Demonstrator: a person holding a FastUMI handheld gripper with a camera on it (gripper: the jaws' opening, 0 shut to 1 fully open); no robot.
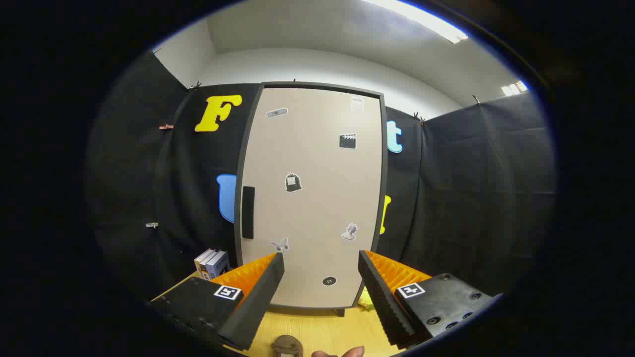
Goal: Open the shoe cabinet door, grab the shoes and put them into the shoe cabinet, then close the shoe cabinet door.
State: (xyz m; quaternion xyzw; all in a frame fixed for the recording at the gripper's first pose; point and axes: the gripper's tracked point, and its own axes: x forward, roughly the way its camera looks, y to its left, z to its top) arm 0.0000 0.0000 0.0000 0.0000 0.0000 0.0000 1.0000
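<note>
A beige shoe cabinet [312, 198] stands upright on the wooden table, straight ahead of my fingers. Its door is closed and carries several small stickers. A dark vertical handle [248, 212] sits on the door's left side, above and just left of my left fingertip. My gripper [321, 260] is open, with nothing between its fingers, which frame the lower part of the door from a short way off. A sliver of something yellow-green [366, 299] peeks out at the cabinet's lower right corner, behind my right finger; I cannot tell what it is.
A few books [212, 264] stand on the table [317, 327] left of the cabinet. A small brown object [287, 345] and a person's fingertips [342, 353] lie at the table's near edge, below my fingers. Black cloth walls close in on both sides.
</note>
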